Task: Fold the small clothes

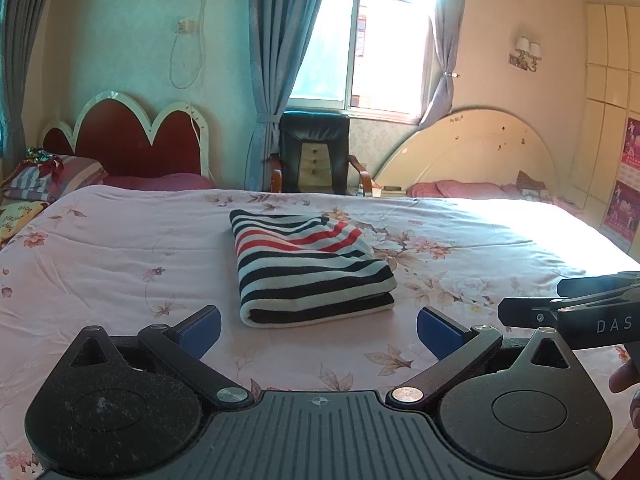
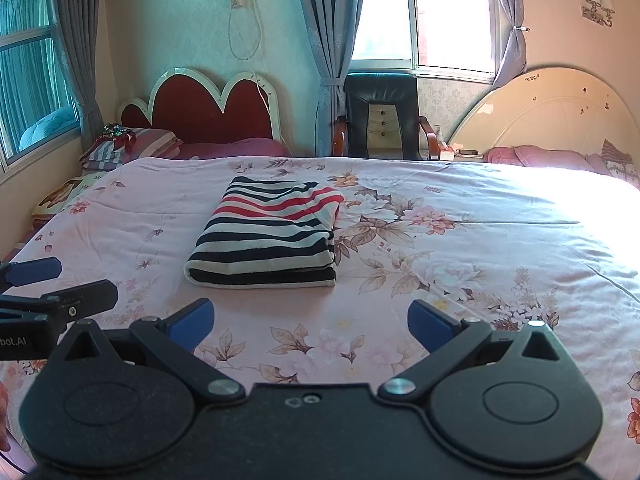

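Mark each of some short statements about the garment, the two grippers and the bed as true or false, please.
1. The striped garment lies folded on the floral bedspread. True.
2. The left gripper is shut on the garment. False: its jaws are open and hold nothing; it is short of the garment.
3. The right gripper is open and empty. True.
4. The garment has only black and white stripes. False: it also has some red stripes on its upper layer.
5. A black chair stands beyond the bed, below the window. True.
6. The garment hangs over the edge of the bed. False: it rests wholly on the bedspread.
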{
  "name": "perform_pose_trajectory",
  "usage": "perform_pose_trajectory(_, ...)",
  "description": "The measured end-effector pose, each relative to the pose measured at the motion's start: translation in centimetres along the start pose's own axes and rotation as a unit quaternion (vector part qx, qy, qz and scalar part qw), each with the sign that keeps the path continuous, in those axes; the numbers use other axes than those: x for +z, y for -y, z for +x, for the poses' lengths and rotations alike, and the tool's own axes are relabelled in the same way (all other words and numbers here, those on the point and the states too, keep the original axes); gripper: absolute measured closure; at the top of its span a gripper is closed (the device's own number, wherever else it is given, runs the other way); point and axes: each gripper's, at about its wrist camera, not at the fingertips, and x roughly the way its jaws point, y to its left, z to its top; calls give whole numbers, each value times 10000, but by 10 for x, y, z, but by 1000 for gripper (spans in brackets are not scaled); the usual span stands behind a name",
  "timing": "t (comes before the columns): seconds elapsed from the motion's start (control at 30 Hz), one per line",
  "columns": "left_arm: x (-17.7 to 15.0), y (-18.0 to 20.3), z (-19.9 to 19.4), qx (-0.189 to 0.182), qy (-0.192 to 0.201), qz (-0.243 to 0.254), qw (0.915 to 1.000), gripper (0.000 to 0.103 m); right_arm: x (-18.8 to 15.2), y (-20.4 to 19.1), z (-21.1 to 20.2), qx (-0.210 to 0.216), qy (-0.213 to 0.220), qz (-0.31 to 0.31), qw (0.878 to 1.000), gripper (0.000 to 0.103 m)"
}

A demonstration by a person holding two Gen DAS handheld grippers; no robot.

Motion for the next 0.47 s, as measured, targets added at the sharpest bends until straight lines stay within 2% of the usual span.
perform_pose_trajectory(0.47,-3,-2,0,-75,-55,46,9999,0,0,-3,2,20,-27,-45,10000,1)
